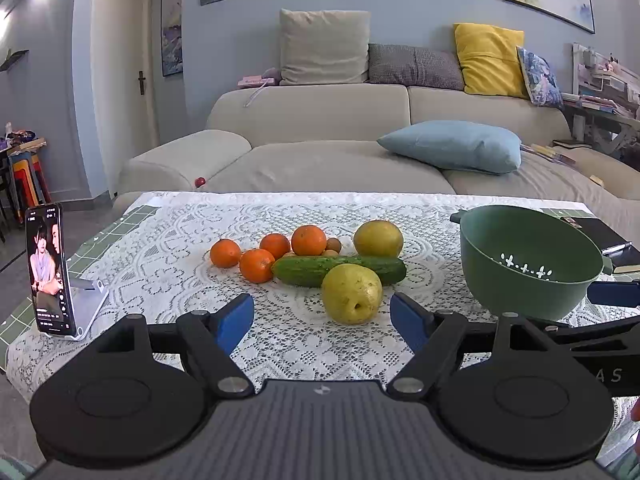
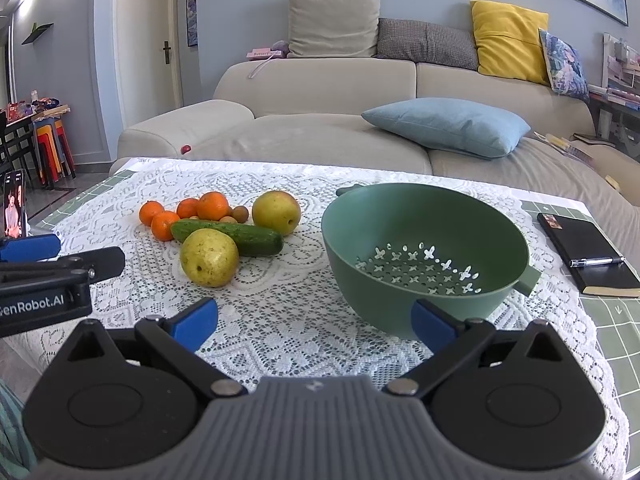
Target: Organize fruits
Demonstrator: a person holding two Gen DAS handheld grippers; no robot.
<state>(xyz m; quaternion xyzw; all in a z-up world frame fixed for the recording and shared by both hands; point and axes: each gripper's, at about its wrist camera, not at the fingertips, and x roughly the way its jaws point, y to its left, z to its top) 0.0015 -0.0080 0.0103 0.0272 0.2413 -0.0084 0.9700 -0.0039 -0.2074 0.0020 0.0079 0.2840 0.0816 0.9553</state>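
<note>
In the left wrist view, the fruit sits in a tight cluster near the middle of a counter (image 1: 168, 240) covered by a white lace cloth: four oranges (image 1: 309, 239), bright and slightly dimpled, two yellow-green pears, one cucumber (image 1: 316, 269) lying crosswise, dark green and bumpy, and two small brown round fruits (image 1: 333, 245) tucked behind it. The near pear (image 1: 352, 294) lies on its side with its dark blossom end facing the camera, touching the cucumber; the far pear (image 1: 378, 238) stands behind the cucumber's right end. The left tool (image 1: 322, 318) hovers just short of the near pear, its blue-padded jaws spread wide and holding nothing, the pear lying ahead and between the fingertips. A green colander (image 1: 472, 240) stands to the right, empty, with the other tool's blue tip beside it. A phone (image 1: 47, 268) leans upright on a stand at the left edge. In the right wrist view, the right tool (image 2: 314, 322) is likewise wide open and empty, its right finger just in front of the colander's near wall; the fruit cluster lies ahead and to the left, apart from the colander. A black notebook (image 2: 584, 248) with one pen on it lies at the right.
</note>
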